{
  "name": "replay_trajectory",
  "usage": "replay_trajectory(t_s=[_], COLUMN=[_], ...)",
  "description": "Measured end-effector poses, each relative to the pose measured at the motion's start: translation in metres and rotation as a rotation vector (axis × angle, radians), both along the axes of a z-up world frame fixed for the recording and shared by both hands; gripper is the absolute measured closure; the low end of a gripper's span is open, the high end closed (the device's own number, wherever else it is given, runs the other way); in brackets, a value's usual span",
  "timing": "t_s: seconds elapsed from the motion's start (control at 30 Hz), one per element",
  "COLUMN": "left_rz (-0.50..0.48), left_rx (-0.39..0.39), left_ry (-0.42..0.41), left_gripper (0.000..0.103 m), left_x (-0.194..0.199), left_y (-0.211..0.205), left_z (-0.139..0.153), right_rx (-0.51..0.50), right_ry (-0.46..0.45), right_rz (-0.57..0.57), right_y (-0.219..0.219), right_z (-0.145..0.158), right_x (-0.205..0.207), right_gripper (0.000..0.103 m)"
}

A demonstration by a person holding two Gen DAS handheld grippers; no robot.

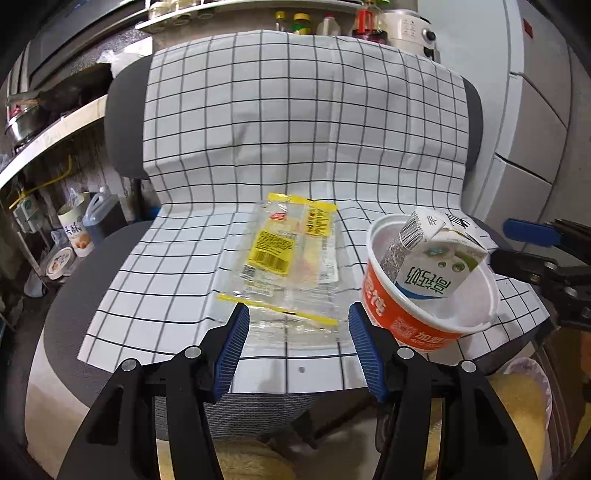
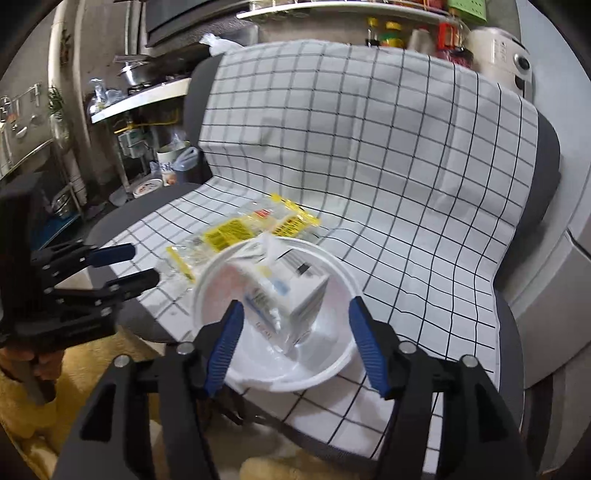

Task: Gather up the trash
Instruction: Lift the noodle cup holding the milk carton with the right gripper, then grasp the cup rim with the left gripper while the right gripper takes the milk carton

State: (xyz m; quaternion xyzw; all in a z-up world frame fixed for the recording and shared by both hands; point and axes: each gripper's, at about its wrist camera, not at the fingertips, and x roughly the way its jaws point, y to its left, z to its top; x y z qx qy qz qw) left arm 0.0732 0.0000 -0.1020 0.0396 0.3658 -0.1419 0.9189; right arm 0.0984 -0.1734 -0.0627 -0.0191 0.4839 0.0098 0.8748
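Note:
An orange-and-white paper bowl [image 1: 388, 295] stands on the checked cloth at the right of the chair seat. A white milk carton [image 1: 428, 266] lies tilted inside it. My right gripper [image 2: 295, 304] is open just above the bowl [image 2: 332, 369], its blue pads either side of the carton [image 2: 291, 291] without touching it. A clear plastic wrapper with yellow labels [image 1: 288, 258] lies flat mid-seat. My left gripper [image 1: 299, 310] is open at the wrapper's near edge. In the right wrist view the left gripper [image 2: 144, 263] reaches in from the left beside the wrapper [image 2: 229, 232].
The checked cloth [image 1: 295, 129] drapes over a grey chair's seat and back. Shelves with pots and jars [image 1: 44, 122] stand at the left, bottles [image 1: 303, 24] behind the chair, a white cabinet [image 1: 535, 129] at the right. Yellow fleecy fabric [image 1: 517, 406] lies below the seat's front edge.

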Motion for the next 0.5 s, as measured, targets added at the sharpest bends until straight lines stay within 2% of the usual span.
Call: replay_trajectory(t_s=[0.07,0.27,0.43,0.5], left_rz=[-0.001,0.014,0.021,0.020], left_rx=[0.002,0.010,0.019,0.022], left_ry=[0.003,0.007,0.008,0.004], left_gripper=[0.046,0.046,0.046,0.046], left_x=[0.001,0.006,0.006,0.004], left_y=[-0.002,-0.001,-0.001,-0.001], left_z=[-0.001,-0.002,-0.002,-0.001], right_rx=[0.028,0.074,0.054,0.036], right_ry=[0.002,0.014,0.039,0.042], right_rz=[0.004,0.057,0.114,0.139], right_y=[-0.007,-0.010,-0.002,0.004], right_z=[-0.005,-0.026,-0.044,-0.045], right_x=[0.006,0.035,0.049,0.044], right_gripper=[0.032,0.027,0.028,0.037])
